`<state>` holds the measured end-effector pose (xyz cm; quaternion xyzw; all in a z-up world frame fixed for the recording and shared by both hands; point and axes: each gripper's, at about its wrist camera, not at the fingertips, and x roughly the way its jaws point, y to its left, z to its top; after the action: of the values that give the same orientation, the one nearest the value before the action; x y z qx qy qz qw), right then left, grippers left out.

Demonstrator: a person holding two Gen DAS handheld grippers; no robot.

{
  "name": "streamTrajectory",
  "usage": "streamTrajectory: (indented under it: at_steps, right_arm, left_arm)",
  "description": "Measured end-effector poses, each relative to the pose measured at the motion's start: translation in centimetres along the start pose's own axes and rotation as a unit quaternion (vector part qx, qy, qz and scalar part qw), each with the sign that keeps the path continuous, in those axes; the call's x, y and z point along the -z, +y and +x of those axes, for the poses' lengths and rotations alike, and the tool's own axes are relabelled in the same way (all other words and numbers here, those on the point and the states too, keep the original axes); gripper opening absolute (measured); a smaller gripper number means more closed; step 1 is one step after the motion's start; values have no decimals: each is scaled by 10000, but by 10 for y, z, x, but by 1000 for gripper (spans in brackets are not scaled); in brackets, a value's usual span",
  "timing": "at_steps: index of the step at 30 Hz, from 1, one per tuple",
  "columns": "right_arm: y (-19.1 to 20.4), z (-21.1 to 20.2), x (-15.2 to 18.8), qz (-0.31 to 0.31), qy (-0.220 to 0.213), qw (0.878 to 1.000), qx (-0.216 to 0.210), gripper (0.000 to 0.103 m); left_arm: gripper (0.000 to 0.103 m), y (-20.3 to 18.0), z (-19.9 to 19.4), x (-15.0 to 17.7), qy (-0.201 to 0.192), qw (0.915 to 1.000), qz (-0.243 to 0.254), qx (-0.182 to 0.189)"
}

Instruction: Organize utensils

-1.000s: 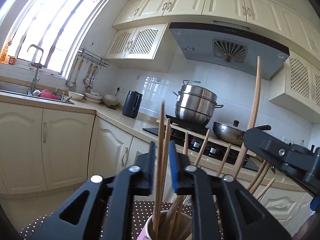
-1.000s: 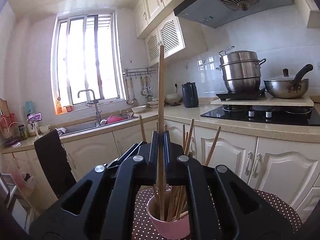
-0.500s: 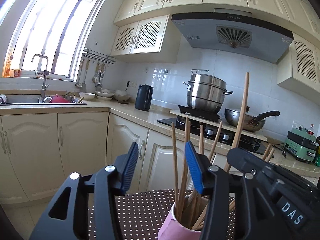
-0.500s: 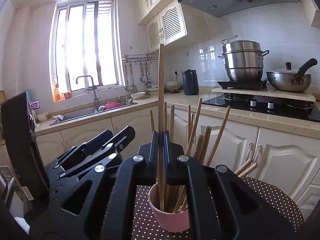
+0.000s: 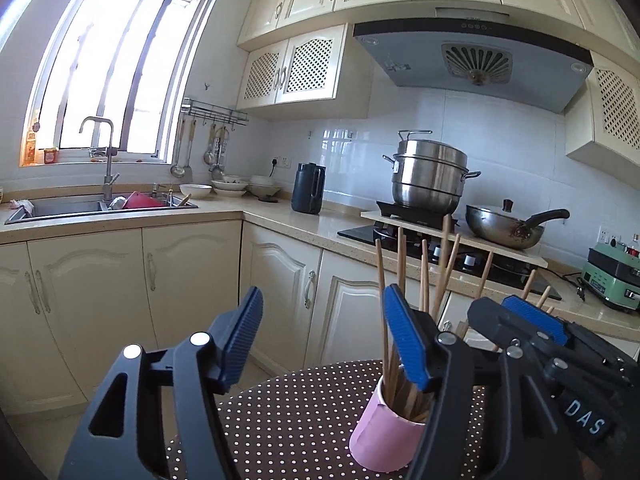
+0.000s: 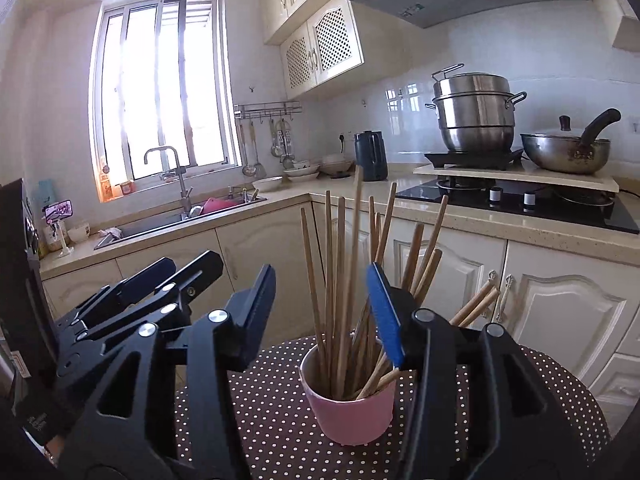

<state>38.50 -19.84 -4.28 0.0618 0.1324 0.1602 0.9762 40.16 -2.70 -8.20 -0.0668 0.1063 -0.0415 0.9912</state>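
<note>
A pink cup point(image 6: 348, 412) full of wooden chopsticks point(image 6: 340, 280) stands on a brown polka-dot table point(image 6: 272, 420). My right gripper point(image 6: 322, 308) is just short of the cup. Its jaws are opening, and the chopsticks stand loose in the gap without the pads pressing them. My left gripper point(image 5: 324, 340) is to the left of the cup point(image 5: 384, 436), its jaws opening with nothing between them. The chopsticks point(image 5: 400, 280) rise behind its right finger. Each view shows the other gripper from the side: the right one point(image 5: 504, 312) and the left one point(image 6: 194, 262).
Cream cabinets and a beige counter run behind the table. On the counter are a sink point(image 5: 80, 206), a dark kettle point(image 5: 308, 194), a steel steamer pot point(image 5: 430, 178), a wok point(image 5: 504, 226) and a green appliance point(image 5: 612, 280).
My right gripper opened and let go of the tall chopstick, which dropped into the cup. My left gripper opened wider and drew back to the left of the cup.
</note>
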Motion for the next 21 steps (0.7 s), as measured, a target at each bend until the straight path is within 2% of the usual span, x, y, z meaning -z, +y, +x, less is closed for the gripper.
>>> streamTrajectory:
  at_steps: [4,13,21]
  right_arm:
    - [10,-20,-6,-88,-61,9999,-63,47]
    - [41,-86,-13,-262,-266,9993,-89,50]
    - [74,-153,-10,-418,-306,9986,144,54]
  left_arm:
    - [64,5,-28,-10,-102,9997,86,-181]
    - [68,11,-102,-25,-160,9994,112,-285]
    - [69,6,-180,-31,-229,9975,455,-483]
